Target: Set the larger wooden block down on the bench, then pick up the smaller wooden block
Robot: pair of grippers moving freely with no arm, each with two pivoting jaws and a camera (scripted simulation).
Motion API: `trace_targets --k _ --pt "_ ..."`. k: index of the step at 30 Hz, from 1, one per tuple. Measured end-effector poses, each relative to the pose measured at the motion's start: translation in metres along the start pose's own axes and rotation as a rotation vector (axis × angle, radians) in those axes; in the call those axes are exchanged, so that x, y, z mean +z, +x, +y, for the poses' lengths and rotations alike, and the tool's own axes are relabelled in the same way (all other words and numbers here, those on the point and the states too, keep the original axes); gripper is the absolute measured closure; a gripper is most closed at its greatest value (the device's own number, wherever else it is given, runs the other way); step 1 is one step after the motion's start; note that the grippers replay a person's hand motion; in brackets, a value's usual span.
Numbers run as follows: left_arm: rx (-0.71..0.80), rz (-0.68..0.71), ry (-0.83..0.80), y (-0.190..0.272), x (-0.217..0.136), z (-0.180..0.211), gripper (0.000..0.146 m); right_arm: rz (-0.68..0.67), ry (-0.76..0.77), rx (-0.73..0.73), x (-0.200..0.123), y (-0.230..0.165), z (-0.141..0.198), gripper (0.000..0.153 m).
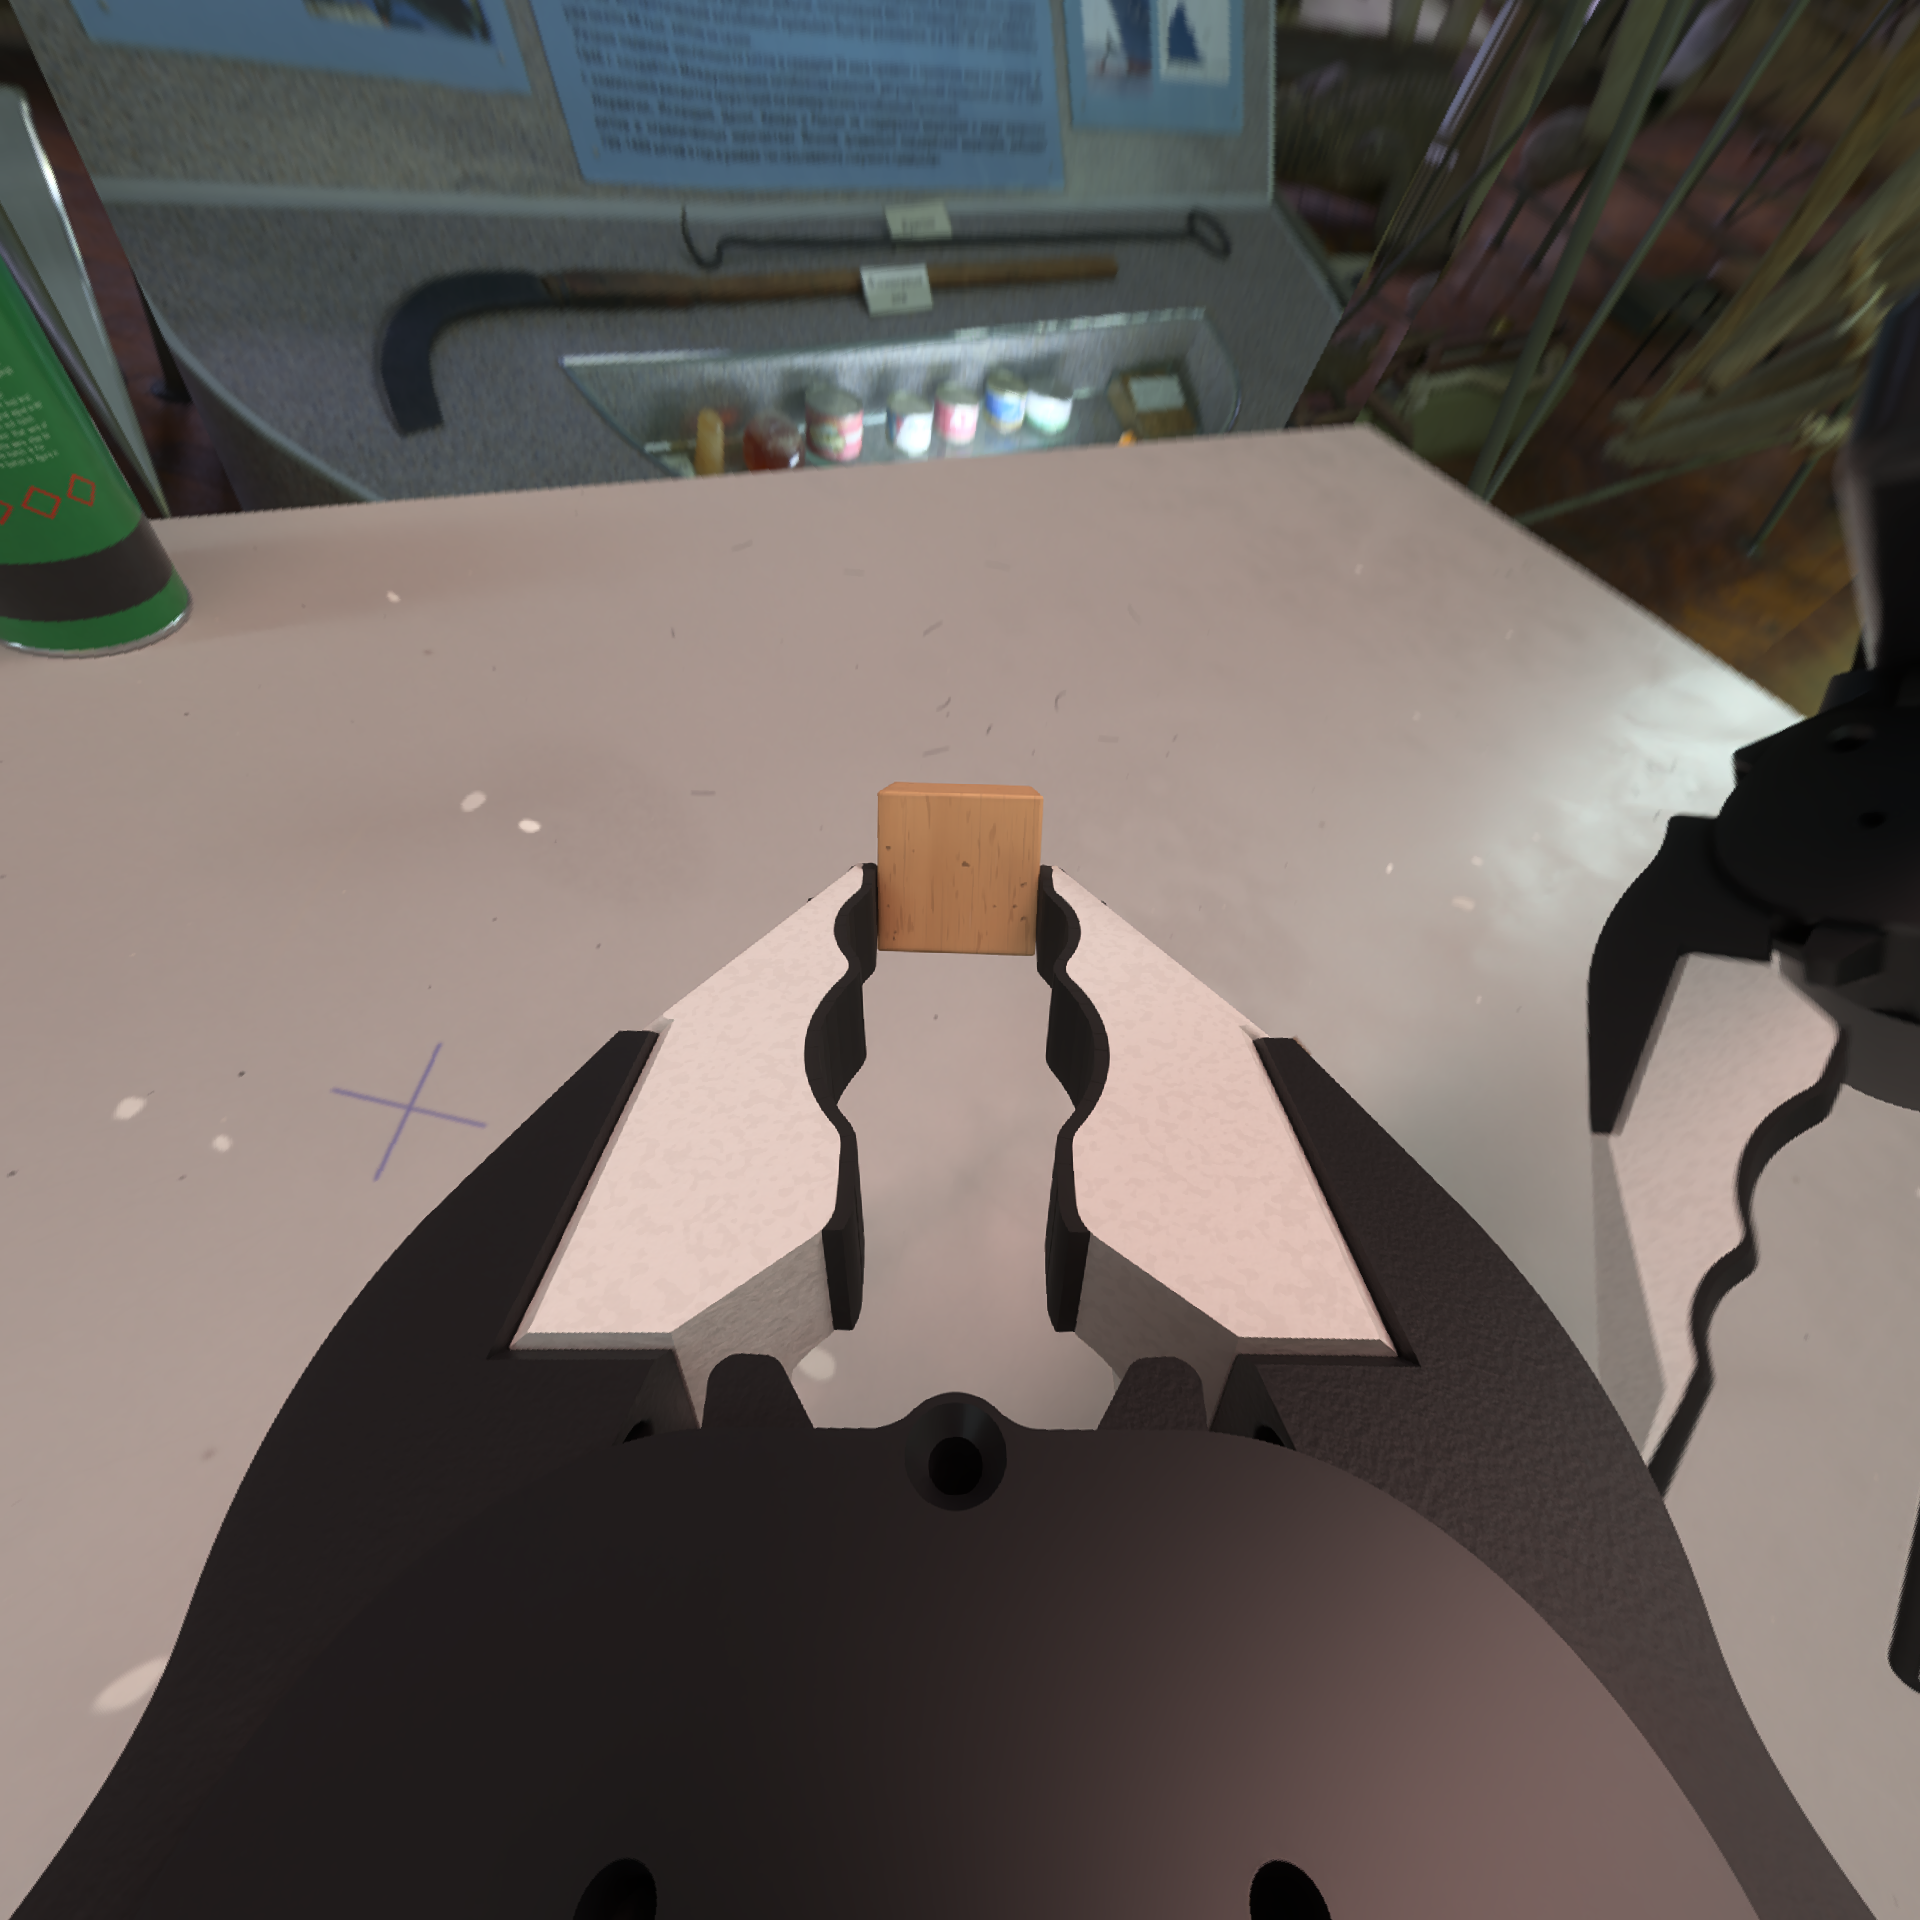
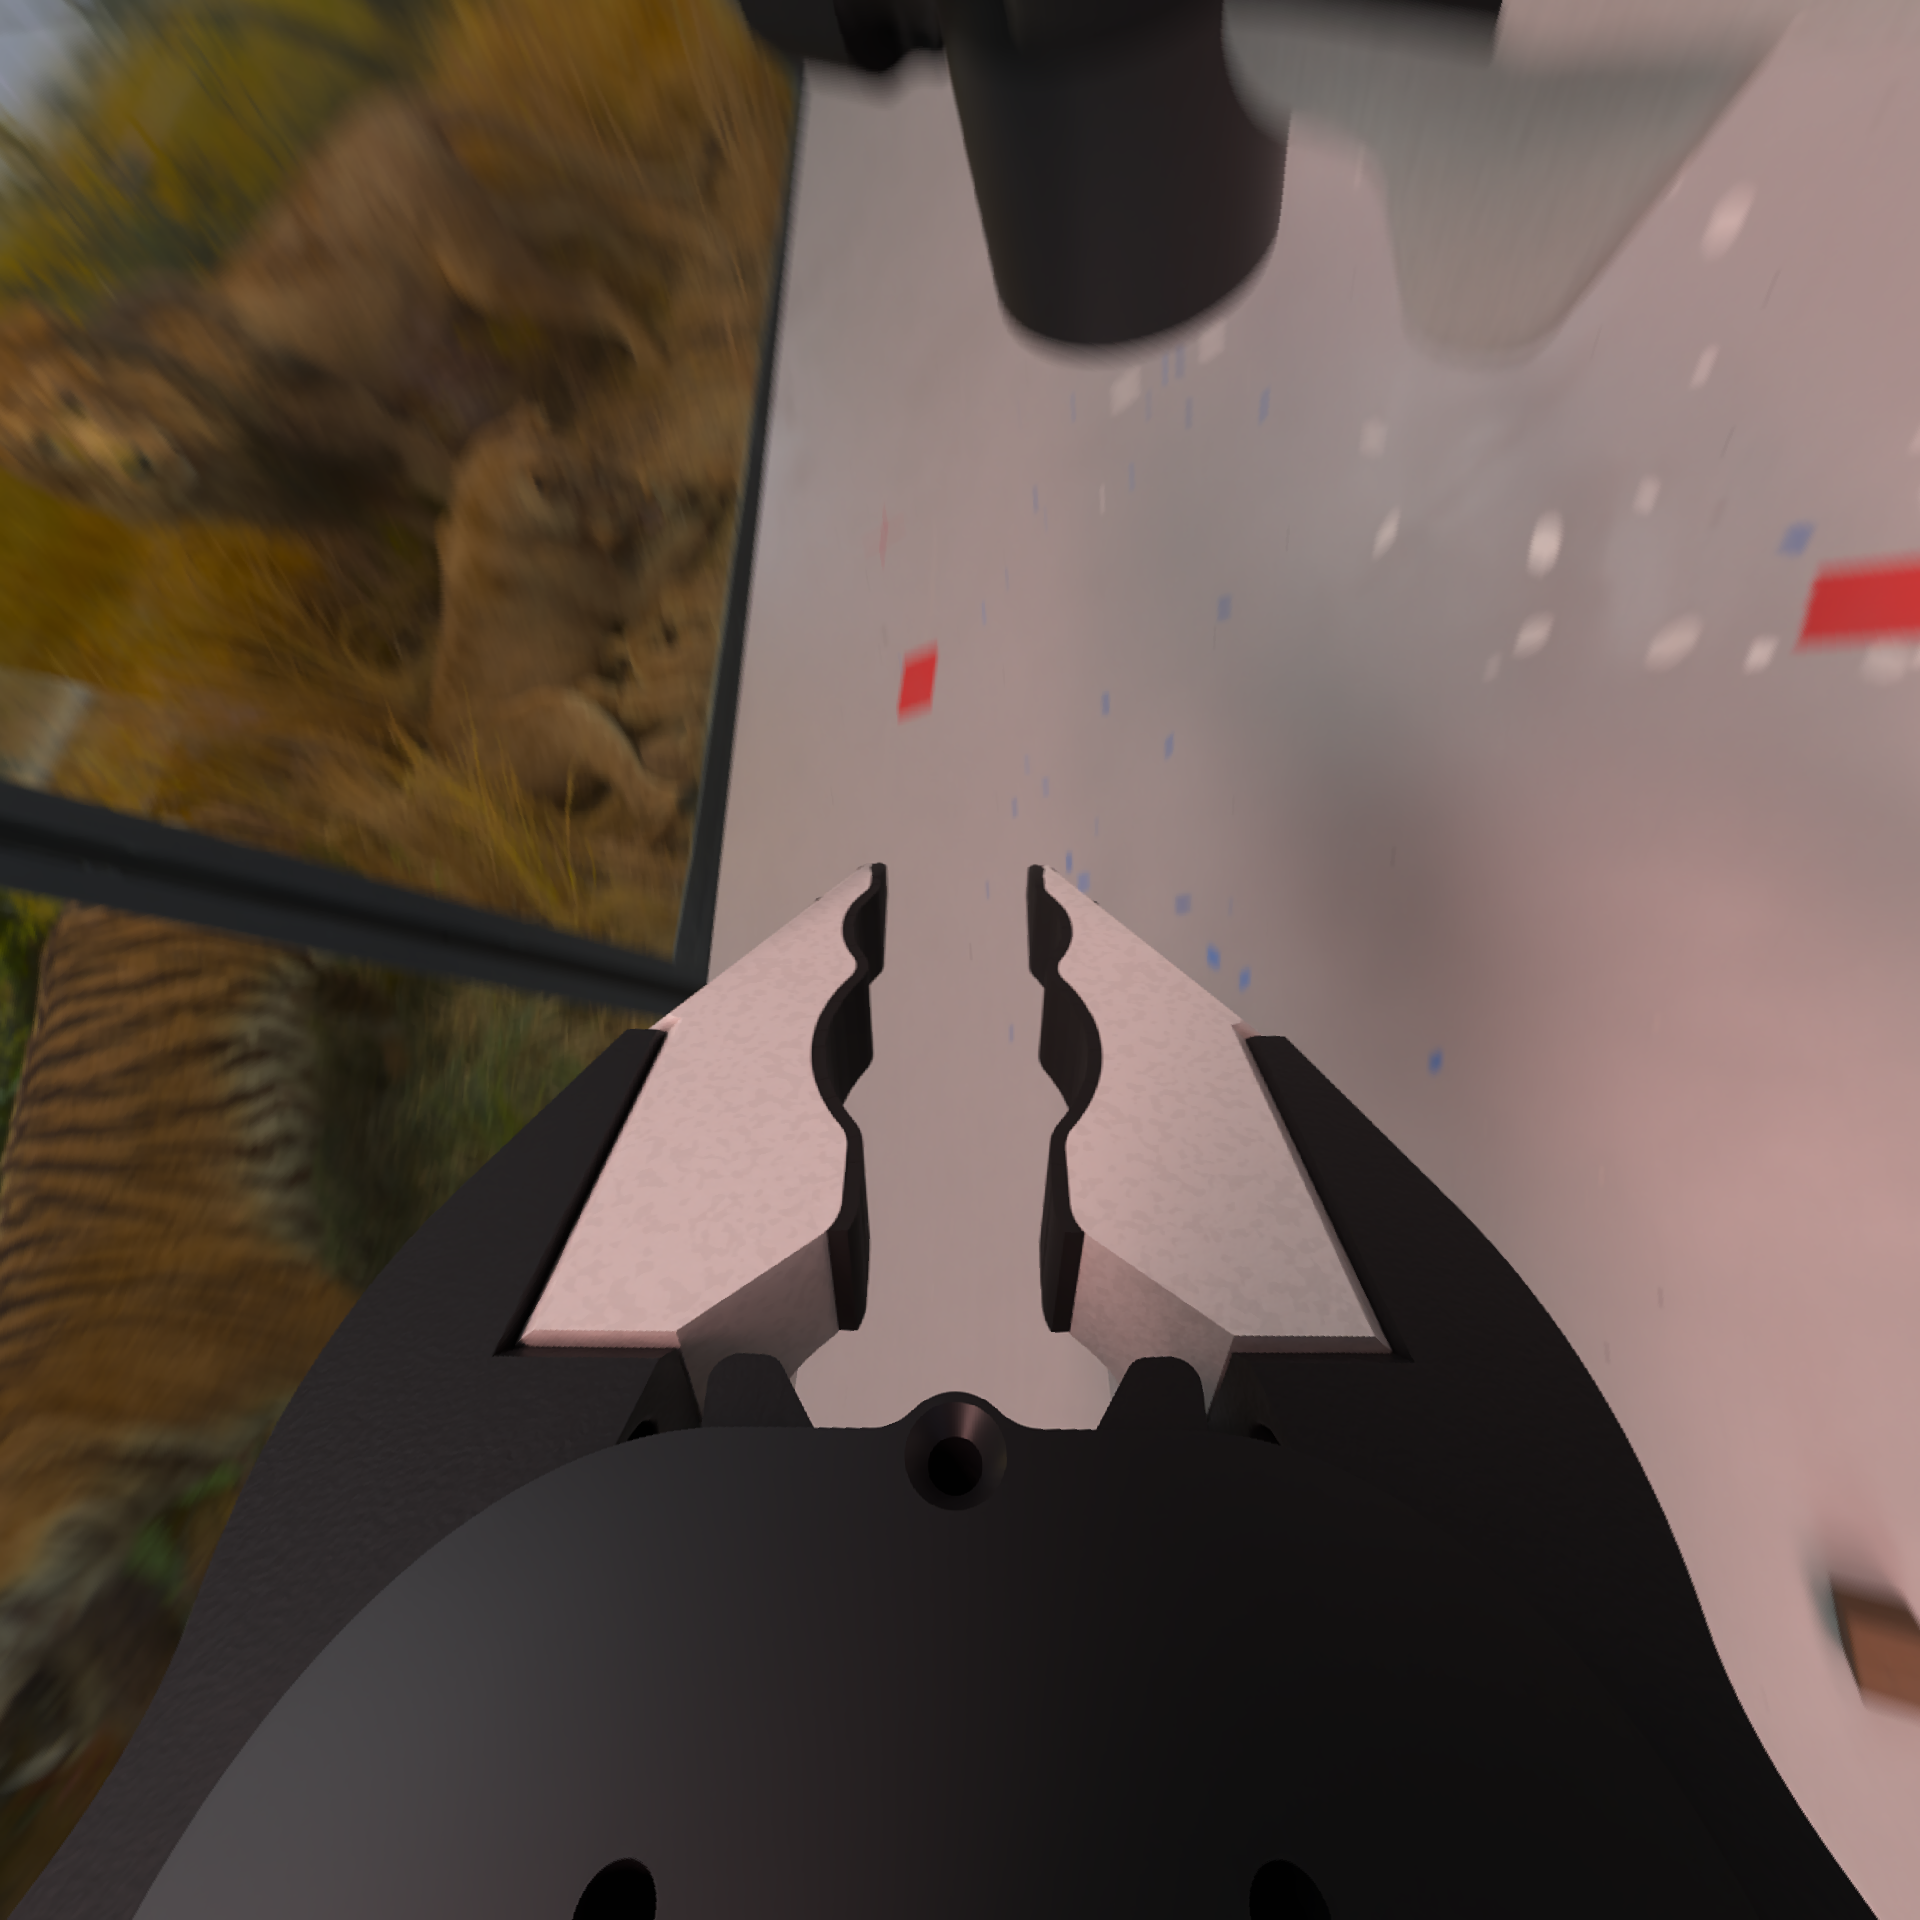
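Observation:
My left gripper is shut on an orange-brown wooden block, gripped by its sides at the fingertips over the pale bench. I cannot tell whether the block touches the bench. My right gripper is open and empty, pointing along the bench near its edge. A brown wooden block shows partly at the lower right of the right wrist view, cut off by the frame. One finger of the right gripper shows at the right edge of the left wrist view.
A green can stands at the bench's far left. A purple cross mark lies left of my left gripper. Red marks are on the bench. Blurred dark and pale shapes hang at the top of the right wrist view.

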State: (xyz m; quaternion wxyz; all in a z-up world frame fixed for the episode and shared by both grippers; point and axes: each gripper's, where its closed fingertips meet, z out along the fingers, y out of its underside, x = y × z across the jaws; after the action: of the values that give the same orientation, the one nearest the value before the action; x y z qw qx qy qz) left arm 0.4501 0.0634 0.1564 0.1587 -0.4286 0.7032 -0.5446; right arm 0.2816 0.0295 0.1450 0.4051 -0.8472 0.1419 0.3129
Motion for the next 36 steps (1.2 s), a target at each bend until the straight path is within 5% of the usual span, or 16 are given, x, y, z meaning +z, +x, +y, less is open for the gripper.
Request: trace_targets --k 2,5,11,15,20,24,27,36 --pt "-0.030 0.017 0.063 0.001 -0.001 -0.006 0.116 0.033 -0.145 0.032 -0.002 0.007 0.022 0.117" --pt "-0.034 0.009 0.186 0.000 -0.012 -0.022 0.116 0.280 -0.212 0.087 -0.018 0.050 0.039 0.110" --pt "0.080 -0.040 0.396 0.009 -0.048 -0.060 0.116 0.875 -0.021 0.217 -0.099 0.155 0.031 0.101" --pt "0.097 0.011 0.307 0.021 -0.051 -0.062 0.116 1.539 -0.040 0.183 -0.205 0.206 0.047 0.095" --pt "0.098 0.045 -0.067 0.020 -0.034 -0.021 0.116 1.762 0.166 0.023 -0.264 0.184 0.019 0.093" --pt "0.116 -0.029 -0.313 0.005 -0.009 0.026 0.116 1.635 0.305 -0.179 -0.254 0.153 -0.015 0.097" --pt "0.100 -0.065 -0.469 -0.005 0.008 0.061 0.116 1.463 0.266 -0.160 -0.227 0.151 -0.016 0.097" --pt "0.140 -0.165 -0.679 -0.025 0.025 0.112 0.116 0.880 -0.339 -0.218 -0.132 0.171 0.068 0.112"
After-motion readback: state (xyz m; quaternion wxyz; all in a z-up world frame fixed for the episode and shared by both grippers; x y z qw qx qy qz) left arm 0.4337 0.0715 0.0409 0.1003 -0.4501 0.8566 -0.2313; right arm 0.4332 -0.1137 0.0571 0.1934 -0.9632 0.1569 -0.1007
